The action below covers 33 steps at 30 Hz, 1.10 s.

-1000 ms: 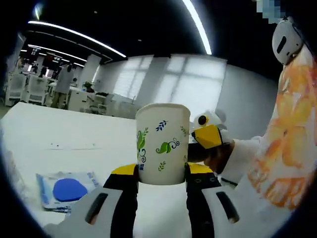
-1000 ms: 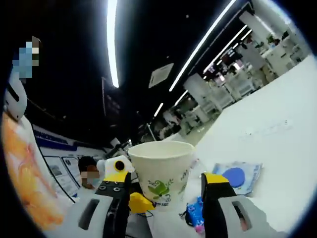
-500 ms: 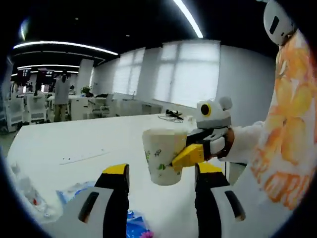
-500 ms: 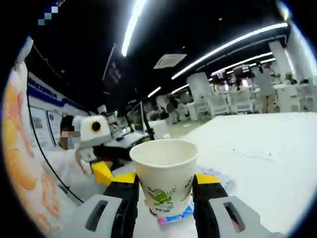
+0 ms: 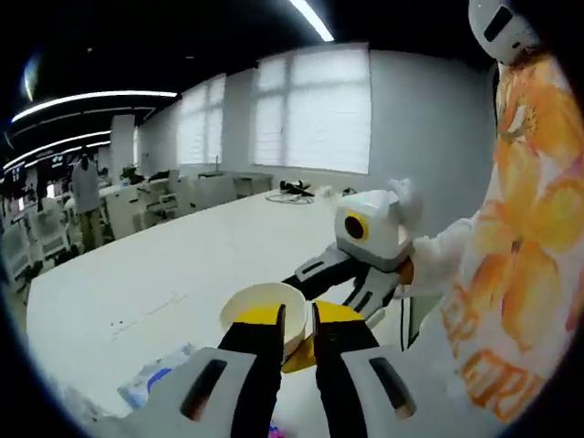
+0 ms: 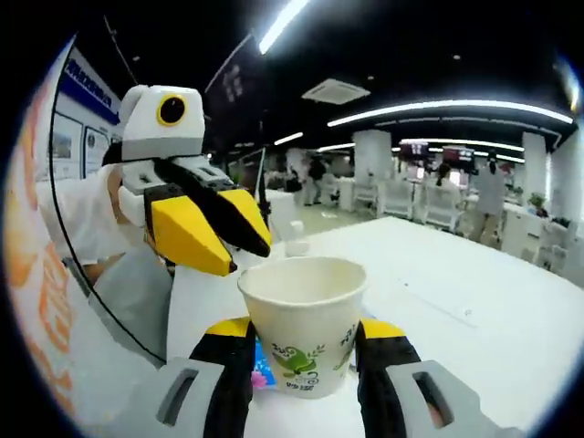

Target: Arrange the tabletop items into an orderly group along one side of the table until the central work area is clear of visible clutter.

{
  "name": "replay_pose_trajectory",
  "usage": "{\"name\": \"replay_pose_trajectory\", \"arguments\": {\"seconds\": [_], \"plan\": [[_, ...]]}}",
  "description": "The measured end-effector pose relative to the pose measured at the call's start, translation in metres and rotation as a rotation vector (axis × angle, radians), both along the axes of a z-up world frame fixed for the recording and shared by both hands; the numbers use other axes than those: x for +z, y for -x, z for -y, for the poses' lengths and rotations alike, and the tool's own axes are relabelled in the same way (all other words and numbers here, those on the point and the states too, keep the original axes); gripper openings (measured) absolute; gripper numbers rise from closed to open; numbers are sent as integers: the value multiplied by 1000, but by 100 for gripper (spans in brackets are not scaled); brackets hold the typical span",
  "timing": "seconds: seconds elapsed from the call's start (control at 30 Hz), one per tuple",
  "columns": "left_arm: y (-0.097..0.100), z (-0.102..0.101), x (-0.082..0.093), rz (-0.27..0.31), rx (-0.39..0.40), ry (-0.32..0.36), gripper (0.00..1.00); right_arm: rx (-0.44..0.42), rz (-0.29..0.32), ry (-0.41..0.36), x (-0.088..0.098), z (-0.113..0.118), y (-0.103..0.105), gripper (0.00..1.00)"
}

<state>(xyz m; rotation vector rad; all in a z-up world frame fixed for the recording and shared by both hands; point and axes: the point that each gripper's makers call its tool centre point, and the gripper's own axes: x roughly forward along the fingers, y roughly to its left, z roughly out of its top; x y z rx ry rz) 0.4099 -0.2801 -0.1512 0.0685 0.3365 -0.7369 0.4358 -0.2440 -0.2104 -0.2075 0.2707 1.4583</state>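
A white paper cup [image 6: 306, 301] with green leaf prints stands upright between the jaws of my right gripper [image 6: 306, 330], which is shut on it above the white table [image 6: 456, 310]. My left gripper [image 6: 245, 248] hangs just above and left of the cup's rim, its yellow jaws together with nothing in them. In the left gripper view, my left gripper [image 5: 297, 315] is shut in front of the cup [image 5: 245, 306], whose rim shows just behind the jaws. The right gripper [image 5: 342, 292] reaches in from the right.
A blue-and-white packet [image 5: 151, 388] lies flat on the table [image 5: 182, 274] near the left; the same packet [image 6: 262, 370] peeks out under the cup. A person's orange-flowered garment [image 5: 529, 228] stands close on the right. Desks and people are far behind.
The left gripper, shut on the cup a second ago, let it go as the right gripper shut on it. The left jaws have since come together, empty.
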Motion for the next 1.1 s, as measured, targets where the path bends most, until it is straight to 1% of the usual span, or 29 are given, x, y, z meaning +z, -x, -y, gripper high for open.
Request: {"name": "replay_pose_trajectory", "arguments": {"seconds": [0.03,0.07,0.1,0.13,0.17,0.2,0.23,0.27,0.33,0.4,0.47,0.5,0.53,0.57,0.6,0.63,0.67,0.7,0.73,0.77,0.8,0.83,0.87,0.9,0.93,0.97,1.0,1.03,1.1], "plan": [[1,0,-1,0,3,-5,11,9,23,9,-1,0,1,43],[5,-3,-8,-18,-2,-26,10,18,38,17,-2,-1,2,43],[7,-3,-11,-25,-9,-38,10,31,54,31,-4,-3,5,43],[10,0,-15,-34,-28,-54,9,39,61,39,-6,-5,7,43],[10,-1,-19,-42,-22,-68,7,57,64,50,-8,-9,11,43],[9,-7,-28,-58,5,-111,4,65,60,56,-10,-11,13,43],[10,-10,-34,-74,14,-139,2,72,59,62,-12,-14,15,44],[10,-12,-39,-80,13,-167,1,97,97,106,-19,-15,18,43],[12,-15,-49,-114,8,-215,1,139,167,138,-24,-20,23,43],[15,-12,-55,-129,-19,-256,0,152,183,162,-29,-23,26,44],[14,-15,-61,-143,-4,-293,0,148,156,183,-36,-24,25,44],[14,-19,-66,-166,9,-300,0,136,134,189,-38,-24,24,45],[14,-21,-71,-190,22,-315,0,138,97,180,-40,-24,25,44],[14,-28,-76,-197,35,-356,0,136,72,176,-41,-23,26,42],[13,-39,-82,-209,64,-406,0,125,76,173,-41,-21,23,41],[14,-46,-87,-221,75,-437,0,120,81,174,-42,-19,22,42],[15,-56,-92,-238,95,-472,0,115,81,175,-43,-17,21,45],[15,-63,-95,-245,114,-492,0,103,75,179,-45,-13,18,47],[14,-74,-99,-257,143,-511,0,88,62,178,-47,-10,16,49],[14,-82,-101,-270,166,-522,0,57,22,175,-50,-5,13,50],[14,-92,-104,-283,187,-547,0,43,-2,176,-52,-1,11,50],[14,-108,-109,-299,210,-611,0,20,-32,174,-56,4,8,50],[13,-118,-111,-300,216,-650,0,4,-50,174,-58,7,6,51],[12,-122,-112,-298,220,-664,0,-17,-70,174,-60,12,2,51],[6,-135,-113,-290,265,-632,0,-28,-81,176,-62,16,0,51],[3,-143,-114,-301,297,-604,0,-46,-101,180,-66,21,-3,51],[0,-152,-114,-298,313,-595,0,-54,-109,181,-67,24,-5,51],[-6,-167,-113,-286,350,-593,0,-63,-114,181,-68,26,-7,51],[-13,-190,-114,-291,400,-597,0,-83,-135,177,-70,32,-8,52]]}}
